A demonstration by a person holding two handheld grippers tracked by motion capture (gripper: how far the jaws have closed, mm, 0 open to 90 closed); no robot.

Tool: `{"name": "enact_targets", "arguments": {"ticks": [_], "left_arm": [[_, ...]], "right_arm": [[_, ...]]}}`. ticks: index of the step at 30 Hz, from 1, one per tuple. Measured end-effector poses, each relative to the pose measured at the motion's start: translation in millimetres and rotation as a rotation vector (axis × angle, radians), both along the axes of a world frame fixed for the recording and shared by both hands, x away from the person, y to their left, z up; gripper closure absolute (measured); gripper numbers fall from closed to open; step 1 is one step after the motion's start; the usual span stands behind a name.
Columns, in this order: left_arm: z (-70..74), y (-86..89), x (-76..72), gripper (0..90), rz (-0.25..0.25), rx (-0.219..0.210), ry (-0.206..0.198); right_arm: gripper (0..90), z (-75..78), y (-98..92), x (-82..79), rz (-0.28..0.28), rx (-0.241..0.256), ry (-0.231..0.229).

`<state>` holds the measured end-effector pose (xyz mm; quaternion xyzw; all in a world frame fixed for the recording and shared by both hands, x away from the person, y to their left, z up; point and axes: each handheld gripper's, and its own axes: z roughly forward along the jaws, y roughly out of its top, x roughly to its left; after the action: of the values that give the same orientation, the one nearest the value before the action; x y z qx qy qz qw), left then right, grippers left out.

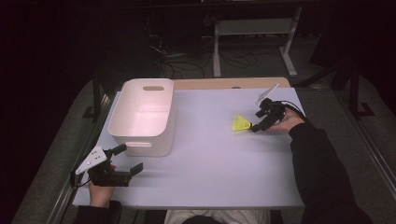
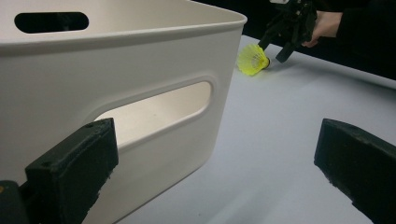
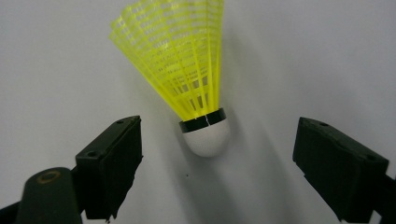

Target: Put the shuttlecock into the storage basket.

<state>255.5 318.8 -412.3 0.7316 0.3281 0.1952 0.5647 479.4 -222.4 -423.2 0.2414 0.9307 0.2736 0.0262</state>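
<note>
1. The right hand-held gripper [image 1: 256, 127] sits at the far right of the bench [image 1: 210, 177] with its jaws spread wide, one on either side of the yellow shuttlecock [image 1: 241, 124], touching neither side of it.
2. The shuttlecock lies on its side on the bench, well apart from the white bin [image 1: 142, 116], with its white cork tip [image 3: 206, 136] towards the right hand-held gripper and its skirt fanning away.
3. The step in hand looks like the grasp. To do it well, I would move forward a little so the pads flank the cork and its black band, not the mesh skirt, which would likely flex and slip.
4. Close gently and evenly; the cork is round and may roll or squirt out if one jaw arrives first. The cork sits nearer one jaw, so centre on it before closing.
5. The left hand-held gripper [image 1: 125, 161] rests near the bench's front left corner, jaws apart and empty, just in front of the bin.
6. The right gripper view gives what the high view cannot: the gap on each side of the cork and how far it lies ahead of the jaws.
7. The left gripper view shows the bin's near handle slot [image 2: 154, 109] and a low side angle on the shuttlecock [image 2: 252, 59]; the high view alone shows the inside of the bin, with nothing in it.
</note>
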Motion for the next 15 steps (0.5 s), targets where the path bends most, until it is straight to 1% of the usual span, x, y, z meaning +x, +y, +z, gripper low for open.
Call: {"name": "enact_targets", "arguments": {"ticks": [4,5,8,9,10,11,12,13,15], "left_arm": [[-0.1,-0.1,0.2,0.0,-0.004,0.002,0.003],[-0.2,-0.2,0.2,0.0,-0.004,0.001,0.004],[0.0,-0.1,0.2,0.0,-0.001,0.000,0.000],[0.1,0.3,0.0,0.0,0.001,-0.004,-0.002],[0.3,0.5,-0.1,0.0,0.002,-0.006,-0.003],[0.3,0.5,-0.3,0.0,0.002,-0.007,-0.003],[0.3,0.5,-0.3,0.0,0.002,-0.007,-0.003],[0.3,0.5,-0.4,0.0,0.000,-0.007,-0.004],[0.4,0.6,-0.5,0.0,0.001,-0.007,-0.004]], "right_arm": [[17.6,-2.1,2.6,-0.1,0.013,-0.012,0.005],[19.2,-3.2,3.8,0.6,0.025,-0.013,0.002],[21.8,-4.3,4.7,0.9,0.034,-0.003,0.007],[24.9,-5.9,5.8,1.6,0.048,0.002,0.012],[24.9,-5.9,5.8,1.6,0.048,0.002,0.012],[27.8,-8.1,7.2,2.3,0.057,-0.002,0.014],[27.8,-8.1,7.2,2.3,0.057,-0.002,0.014],[31.8,-9.8,9.1,2.4,0.064,-0.006,0.015],[36.5,-10.7,10.6,2.5,0.078,-0.009,0.015]]}}
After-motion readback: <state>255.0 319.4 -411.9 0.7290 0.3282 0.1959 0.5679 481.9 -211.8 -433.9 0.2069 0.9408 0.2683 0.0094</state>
